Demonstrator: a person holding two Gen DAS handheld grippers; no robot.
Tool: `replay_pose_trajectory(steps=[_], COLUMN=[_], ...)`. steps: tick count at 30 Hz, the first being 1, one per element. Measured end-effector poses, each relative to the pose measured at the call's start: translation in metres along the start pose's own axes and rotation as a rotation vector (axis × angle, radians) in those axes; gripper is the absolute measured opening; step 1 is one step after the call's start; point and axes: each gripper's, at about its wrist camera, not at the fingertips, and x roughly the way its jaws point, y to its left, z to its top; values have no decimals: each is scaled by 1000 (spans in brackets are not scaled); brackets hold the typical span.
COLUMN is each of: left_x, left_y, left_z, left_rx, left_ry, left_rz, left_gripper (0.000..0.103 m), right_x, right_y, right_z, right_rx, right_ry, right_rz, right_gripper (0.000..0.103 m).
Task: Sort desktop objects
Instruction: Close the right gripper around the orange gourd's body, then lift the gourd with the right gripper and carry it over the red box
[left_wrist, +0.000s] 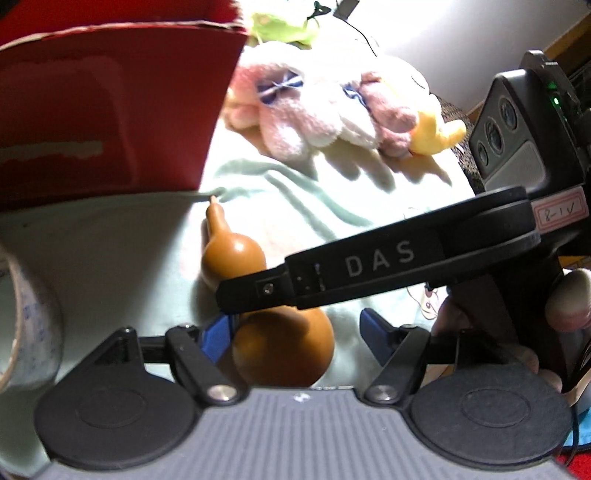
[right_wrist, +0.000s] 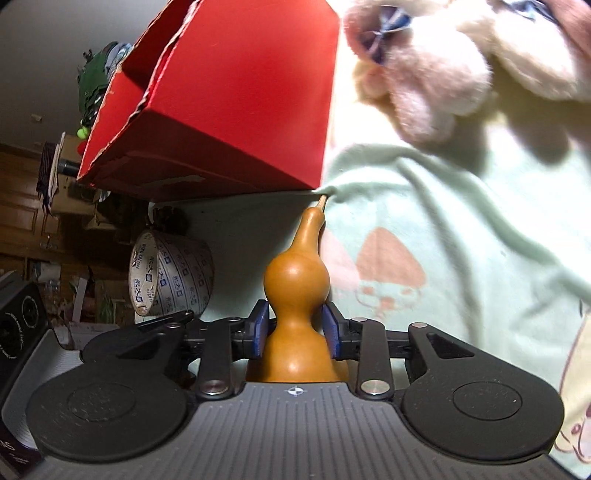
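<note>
A tan bottle gourd (right_wrist: 295, 280) lies on a pale green cloth (right_wrist: 461, 240), its stem tip against the corner of a red cardboard box (right_wrist: 240, 92). My right gripper (right_wrist: 295, 328) is shut on the gourd's narrow waist, a blue pad pressing on each side. In the left wrist view the gourd's big lower bulb (left_wrist: 284, 350) sits between the fingers of my left gripper (left_wrist: 293, 334), which is open, with a gap on the right side. A black finger of the right gripper (left_wrist: 369, 266) crosses above the bulb there. A person's hand (left_wrist: 565, 302) holds that gripper.
A pink and white plush toy (left_wrist: 314, 110) lies on the cloth behind the gourd, with a yellow plush piece (left_wrist: 432, 133) beside it. A roll of printed packing tape (right_wrist: 173, 277) stands left of the gourd. The red box (left_wrist: 110, 110) fills the left background.
</note>
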Motion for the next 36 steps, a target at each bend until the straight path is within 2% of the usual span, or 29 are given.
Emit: replay_pose_trajectory(steps=[7, 9, 14, 19, 25, 29, 36], left_x=[8, 7, 1, -10, -31, -52, -102], left_y=[-3, -6, -22, -45, -63, -60, -30], left_z=[4, 5, 11, 26, 49, 66, 104], left_rx=[19, 26, 79, 161, 255, 288, 306], left_ry=[14, 16, 5, -40, -111, -155, -242], left_rz=[-4, -13, -27, -45, -65, -82, -110], left_gripper=[70, 70, 70, 70, 70, 70, 70], right_x=[0, -1, -19, -50, -78, -86, -93], right_y=[-13, -6, -10, -14, 2, 18, 68], right_z=[-3, -5, -8, -11, -5, 3, 27], right_rx=[60, 63, 80, 80, 42, 29, -63], right_ry=[-14, -27, -73, -168, -304, -377, -506], right_rz=[29, 29, 27, 21, 6, 5, -14], right_gripper=[37, 34, 34, 34, 35, 35, 35])
